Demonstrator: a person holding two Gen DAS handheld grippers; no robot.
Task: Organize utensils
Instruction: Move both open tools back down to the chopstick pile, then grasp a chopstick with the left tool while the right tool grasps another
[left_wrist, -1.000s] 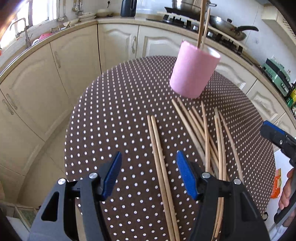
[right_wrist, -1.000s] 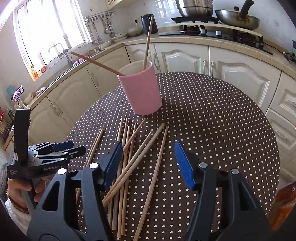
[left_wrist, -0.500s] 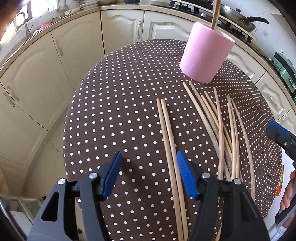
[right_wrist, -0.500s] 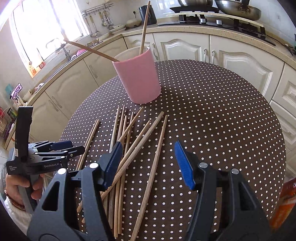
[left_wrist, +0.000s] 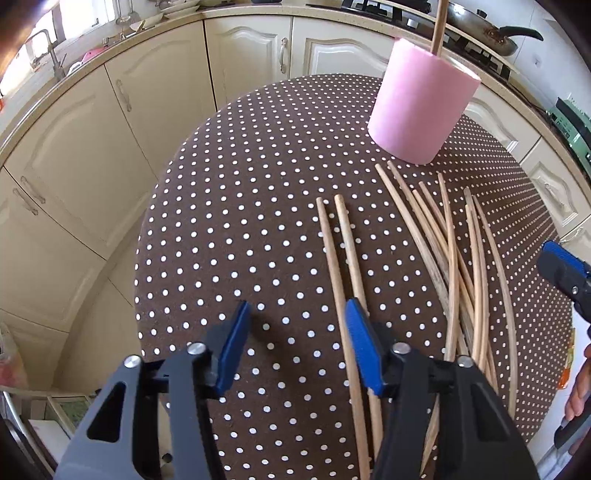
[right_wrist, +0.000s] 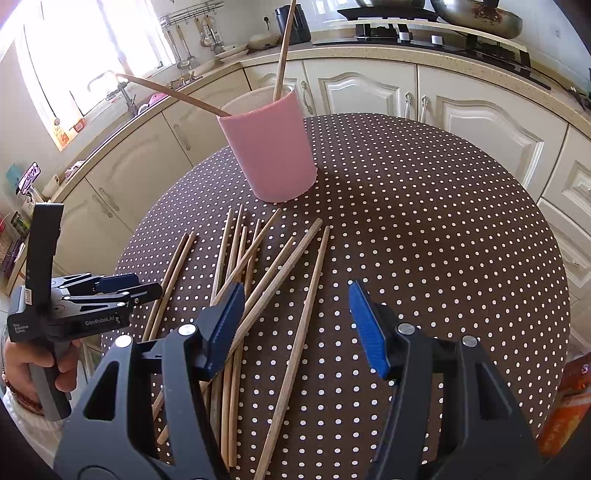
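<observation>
A pink cup (left_wrist: 421, 107) stands at the far side of a round brown polka-dot table (left_wrist: 229, 229); it also shows in the right wrist view (right_wrist: 269, 147) with two wooden chopsticks (right_wrist: 282, 48) leaning in it. Several loose chopsticks (left_wrist: 450, 258) lie on the table in a fanned pile, also seen from the right (right_wrist: 243, 280). A separate pair (left_wrist: 343, 266) lies just right of my left gripper (left_wrist: 295, 343), which is open and empty, low over the table. My right gripper (right_wrist: 295, 325) is open and empty above a single chopstick (right_wrist: 303, 317).
Cream kitchen cabinets (left_wrist: 147, 92) curve around the table. A stove with pans (right_wrist: 443, 22) is on the counter behind. The table edge (left_wrist: 147, 332) is close under my left gripper. An orange packet (right_wrist: 565, 406) sits off the table's right.
Both grippers have moved lower and closer to the table and the chopsticks. Both stay open. The cup and chopsticks have not moved.
</observation>
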